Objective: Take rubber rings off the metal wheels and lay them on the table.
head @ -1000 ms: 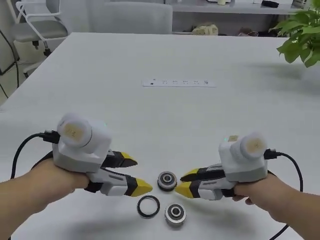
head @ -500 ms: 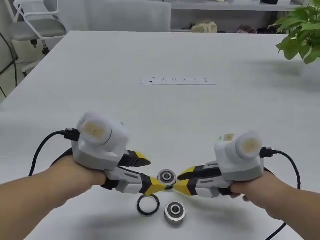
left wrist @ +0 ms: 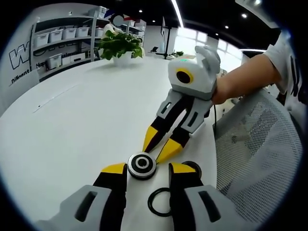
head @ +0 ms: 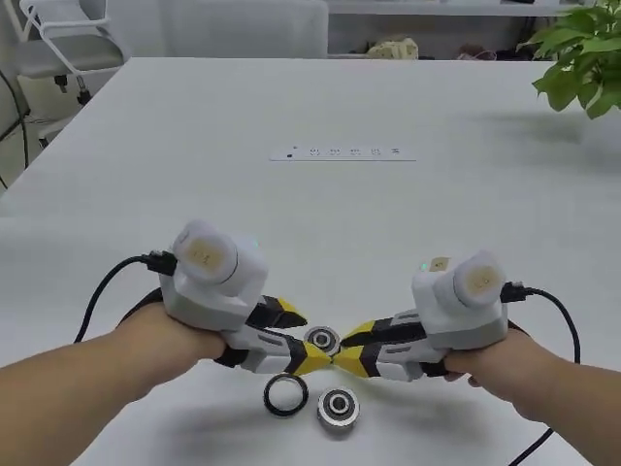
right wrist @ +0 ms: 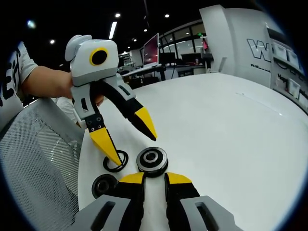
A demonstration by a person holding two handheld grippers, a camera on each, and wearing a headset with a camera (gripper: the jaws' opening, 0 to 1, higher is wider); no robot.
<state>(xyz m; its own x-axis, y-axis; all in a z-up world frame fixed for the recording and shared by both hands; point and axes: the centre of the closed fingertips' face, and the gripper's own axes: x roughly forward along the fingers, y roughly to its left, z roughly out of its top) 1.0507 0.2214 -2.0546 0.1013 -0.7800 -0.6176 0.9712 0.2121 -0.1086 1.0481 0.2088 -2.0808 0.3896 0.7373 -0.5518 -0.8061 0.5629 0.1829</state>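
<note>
A metal wheel with its black rubber ring (head: 322,340) lies on the white table (head: 340,223) between the two grippers. My left gripper (head: 306,338) is open and its yellow tips straddle this wheel (left wrist: 142,165). My right gripper (head: 346,348) faces it from the other side, jaws narrowly open and empty, with the wheel (right wrist: 152,160) just ahead of its tips. A loose black rubber ring (head: 285,393) lies flat in front of the wheel. A second wheel (head: 338,408) lies beside the ring. In the left gripper view the right gripper (left wrist: 154,153) points at the wheel.
A white power strip (head: 342,152) lies flat at mid-table. A green plant (head: 582,58) stands at the far right corner and an office chair (head: 68,39) at the far left. Cables trail from both grippers toward the near edge.
Both grippers have closed in on the wheel. The left one moved right until its tips straddle it. The ring and second wheel lie as before.
</note>
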